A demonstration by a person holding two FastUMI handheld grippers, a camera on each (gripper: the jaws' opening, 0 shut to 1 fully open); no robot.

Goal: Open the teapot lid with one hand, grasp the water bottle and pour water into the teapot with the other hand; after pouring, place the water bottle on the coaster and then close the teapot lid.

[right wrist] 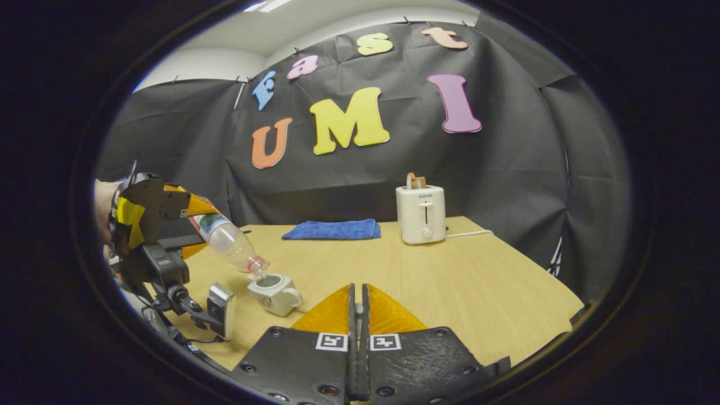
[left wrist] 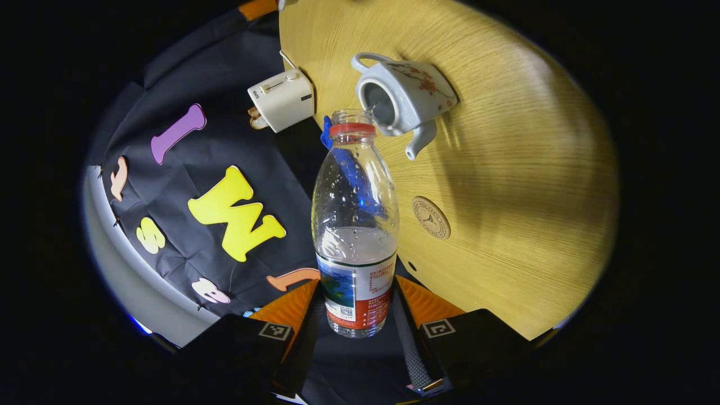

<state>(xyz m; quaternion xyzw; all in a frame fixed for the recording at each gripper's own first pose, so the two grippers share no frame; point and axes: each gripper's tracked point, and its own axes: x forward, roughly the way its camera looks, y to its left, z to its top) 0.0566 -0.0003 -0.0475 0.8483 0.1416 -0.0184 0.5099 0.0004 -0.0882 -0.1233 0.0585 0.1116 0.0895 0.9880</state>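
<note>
Left gripper (left wrist: pixel 355 332) clamps the tilted water bottle (left wrist: pixel 355 225) over the lidless teapot (left wrist: pixel 402 98), centre frame; coaster (left wrist: pixel 431 217) and lid remain.

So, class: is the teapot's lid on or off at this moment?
Off. The teapot shows an open round mouth with no lid, and the tipped water bottle, held by the left gripper, has its neck over it.

The right tongs (right wrist: pixel 358 315) sit on a black textured body studded with round screws and carrying two square black-and-white markers. The left tongs (left wrist: pixel 354 315) carry matching markers on black blocks; seen from the right gripper view, their housing trails black cables.
</note>
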